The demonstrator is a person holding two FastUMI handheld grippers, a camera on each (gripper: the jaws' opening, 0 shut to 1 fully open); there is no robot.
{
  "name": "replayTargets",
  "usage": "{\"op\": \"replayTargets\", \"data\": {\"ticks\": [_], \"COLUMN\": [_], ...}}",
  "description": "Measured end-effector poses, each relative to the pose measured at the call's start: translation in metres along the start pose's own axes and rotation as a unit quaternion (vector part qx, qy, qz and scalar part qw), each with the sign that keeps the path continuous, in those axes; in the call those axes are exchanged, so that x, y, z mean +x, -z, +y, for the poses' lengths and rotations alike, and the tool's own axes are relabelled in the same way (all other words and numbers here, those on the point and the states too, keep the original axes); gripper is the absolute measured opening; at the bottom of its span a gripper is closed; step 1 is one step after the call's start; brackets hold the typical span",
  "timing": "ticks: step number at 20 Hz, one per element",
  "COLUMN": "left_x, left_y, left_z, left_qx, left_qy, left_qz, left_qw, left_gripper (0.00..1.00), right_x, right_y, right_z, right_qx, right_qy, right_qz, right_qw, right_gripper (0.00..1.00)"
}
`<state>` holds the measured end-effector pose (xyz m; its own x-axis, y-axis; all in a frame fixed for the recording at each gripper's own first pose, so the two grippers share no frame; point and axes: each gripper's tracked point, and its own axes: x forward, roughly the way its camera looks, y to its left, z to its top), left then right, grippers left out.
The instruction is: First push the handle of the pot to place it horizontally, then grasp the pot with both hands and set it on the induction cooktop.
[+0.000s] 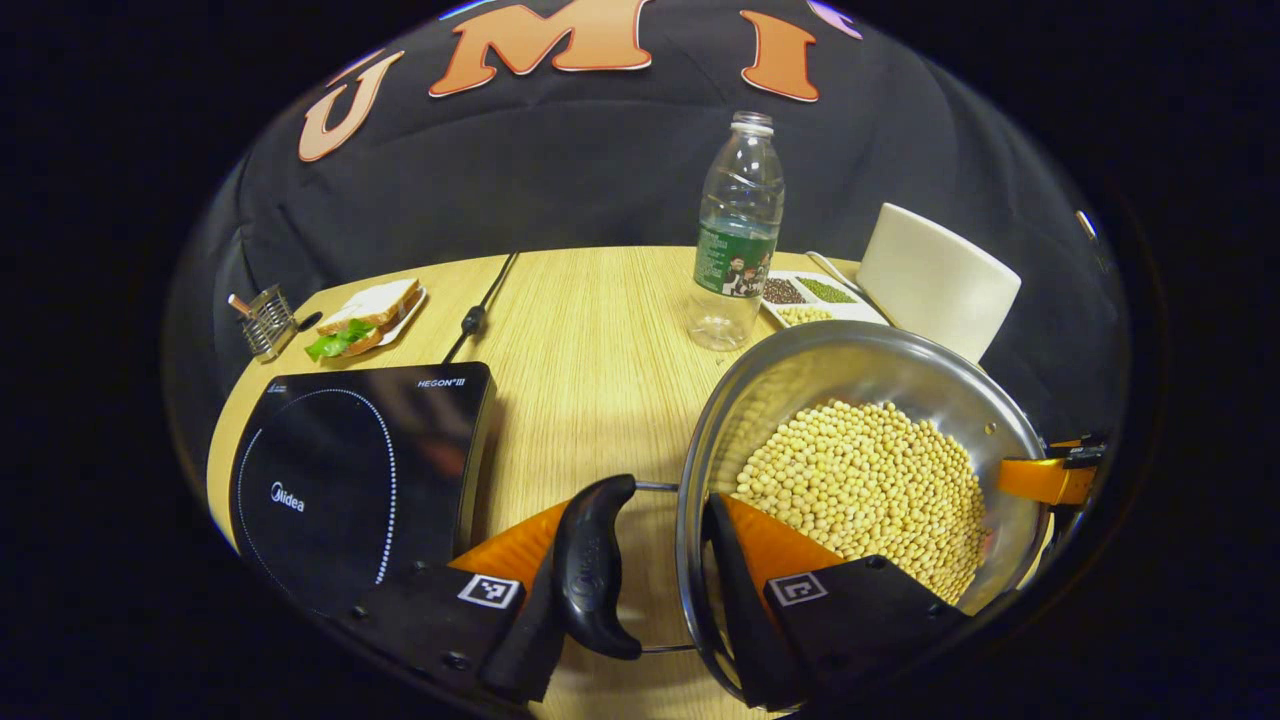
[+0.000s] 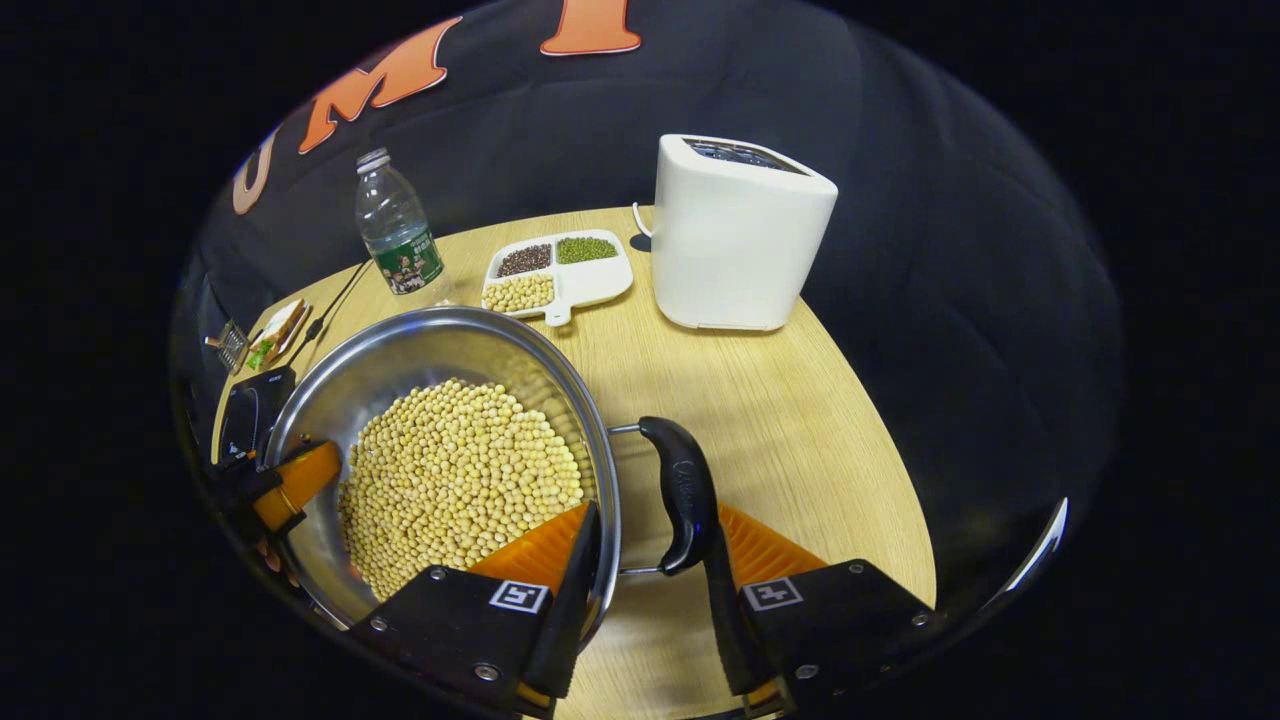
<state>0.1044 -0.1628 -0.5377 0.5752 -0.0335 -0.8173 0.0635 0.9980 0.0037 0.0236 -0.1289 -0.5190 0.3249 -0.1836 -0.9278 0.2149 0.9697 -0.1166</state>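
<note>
Two grippers (image 1: 630, 580) (image 2: 645, 590) astride pot (image 1: 860, 400) handles, seemingly gripping

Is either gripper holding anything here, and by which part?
Both hold the pot: left gripper and right gripper each straddle rim and side handle; full clamping cannot be told.

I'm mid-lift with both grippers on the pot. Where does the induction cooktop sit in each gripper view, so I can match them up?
Left gripper view: the induction cooktop is large at lower left, on the table left of the pot.
Right gripper view: the induction cooktop is a small dark slab at the far left edge, past the pot's rim.
Shared landmark: the water bottle stands beyond the pot in both.
</note>
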Motion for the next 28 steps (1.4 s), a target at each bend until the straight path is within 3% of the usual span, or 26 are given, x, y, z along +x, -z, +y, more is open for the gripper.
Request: {"op": "replayTargets", "data": {"ticks": [6,9,10,11,12,13,17,28], "left_x": [-0.034,-0.055,-0.063,-0.07,-0.077,-0.085,-0.125,-0.209], "left_y": [-0.033,-0.041,-0.043,-0.045,-0.045,-0.046,-0.049,-0.052], "left_z": [0.017,0.035,0.042,0.05,0.059,0.068,0.119,0.252], "left_qx": [0.015,0.013,0.01,0.008,0.005,0.002,-0.013,-0.041], "left_qy": [-0.006,-0.011,-0.013,-0.016,-0.018,-0.02,-0.041,-0.111], "left_qz": [-0.052,-0.065,-0.069,-0.072,-0.076,-0.08,-0.096,-0.121], "left_qw": [0.998,0.998,0.997,0.997,0.997,0.997,0.994,0.986], "left_gripper": [0.78,0.75,0.72,0.75,0.72,0.78,0.72,0.75], "right_x": [-0.009,0.001,0.001,0.006,0.008,0.009,0.014,0.026], "right_y": [-0.004,0.003,0.001,0.001,0.001,0.0,-0.003,-0.011], "right_z": [-0.007,-0.001,-0.003,-0.001,0.0,0.001,-0.002,-0.006], "right_qx": [0.024,0.021,0.018,0.013,0.011,0.007,-0.012,-0.052], "right_qy": [-0.01,-0.019,-0.021,-0.023,-0.026,-0.029,-0.048,-0.115], "right_qz": [-0.033,-0.045,-0.049,-0.053,-0.057,-0.061,-0.08,-0.107], "right_qw": [0.999,0.999,0.998,0.998,0.998,0.998,0.996,0.986], "right_gripper": [0.53,0.53,0.48,0.53,0.48,0.53,0.53,0.53]}}
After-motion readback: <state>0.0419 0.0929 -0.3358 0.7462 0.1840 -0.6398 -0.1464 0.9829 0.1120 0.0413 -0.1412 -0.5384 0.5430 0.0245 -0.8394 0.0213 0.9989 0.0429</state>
